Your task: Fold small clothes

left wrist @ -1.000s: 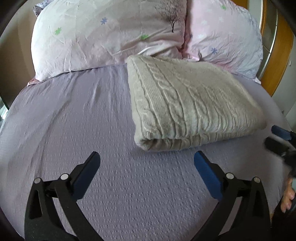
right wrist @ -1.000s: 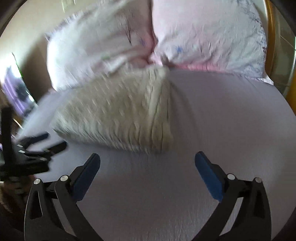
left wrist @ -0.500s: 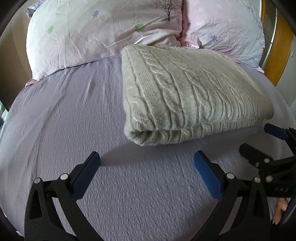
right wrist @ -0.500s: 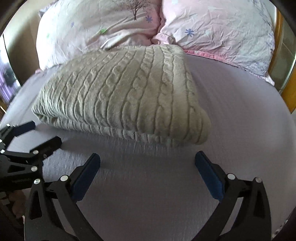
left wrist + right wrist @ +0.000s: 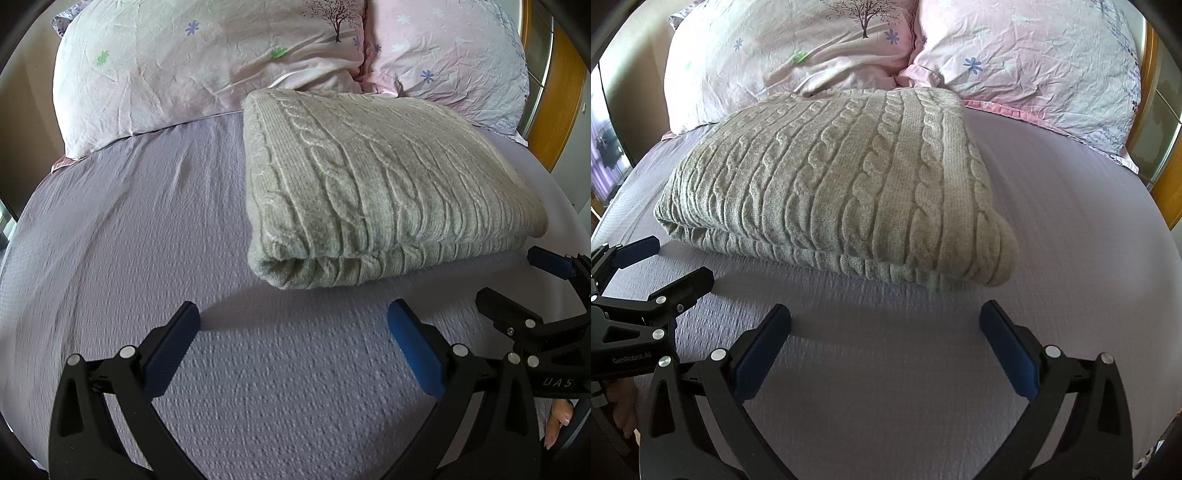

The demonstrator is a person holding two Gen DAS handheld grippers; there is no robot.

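Note:
A grey cable-knit sweater point(image 5: 373, 184) lies folded into a thick rectangle on the lilac bed sheet point(image 5: 147, 258), its far edge against the pillows. It also shows in the right wrist view point(image 5: 842, 192). My left gripper point(image 5: 293, 325) is open and empty, hovering over the sheet just short of the sweater's near left corner. My right gripper point(image 5: 884, 325) is open and empty, just short of the near right corner. The right gripper also appears at the right edge of the left wrist view point(image 5: 532, 280), and the left gripper at the left edge of the right wrist view point(image 5: 661, 262).
Two pale pink flowered pillows point(image 5: 207, 62) point(image 5: 1034, 62) lean at the head of the bed. A wooden headboard point(image 5: 554, 96) stands at the far right. The sheet spreads to both sides of the sweater.
Both grippers have moved closer to the sweater's near edge and toward each other. The right wrist view has swung left and steadied. The sweater has not moved.

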